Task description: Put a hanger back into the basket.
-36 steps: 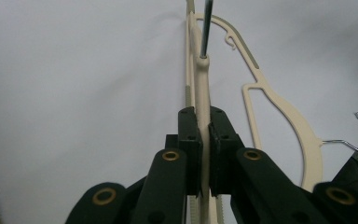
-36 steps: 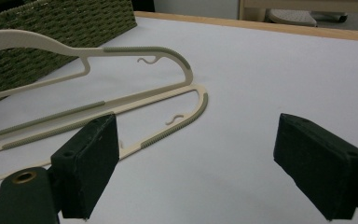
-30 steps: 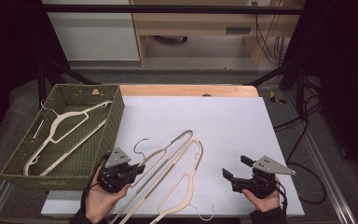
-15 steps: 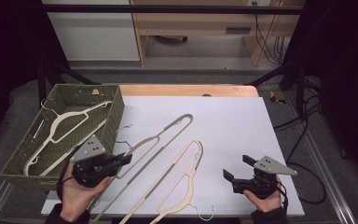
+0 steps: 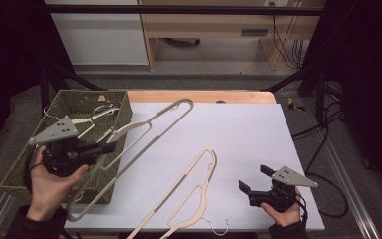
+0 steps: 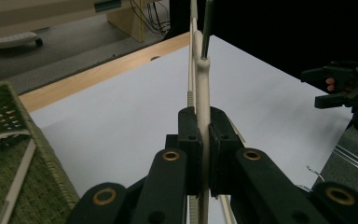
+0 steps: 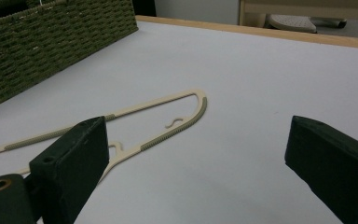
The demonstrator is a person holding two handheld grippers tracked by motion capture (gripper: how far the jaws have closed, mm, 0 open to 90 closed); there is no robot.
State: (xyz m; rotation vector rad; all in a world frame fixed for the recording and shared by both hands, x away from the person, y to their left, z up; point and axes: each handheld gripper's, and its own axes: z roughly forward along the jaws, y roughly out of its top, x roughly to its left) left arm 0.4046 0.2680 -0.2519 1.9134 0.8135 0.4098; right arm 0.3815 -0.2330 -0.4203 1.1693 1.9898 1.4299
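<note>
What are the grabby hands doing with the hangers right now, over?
Left gripper shut on lifted hanger, over basket edge. Right gripper open, jaws just widened, nothing between them. Second hanger flat on table. Nothing blocking, over.

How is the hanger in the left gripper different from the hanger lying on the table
The held hanger is clamped in the left gripper and tilted over the basket edge; the table hanger lies flat on the white table, untouched. The held one points one end away; the other lies near the open right gripper. Both are beige, same shape.
</note>
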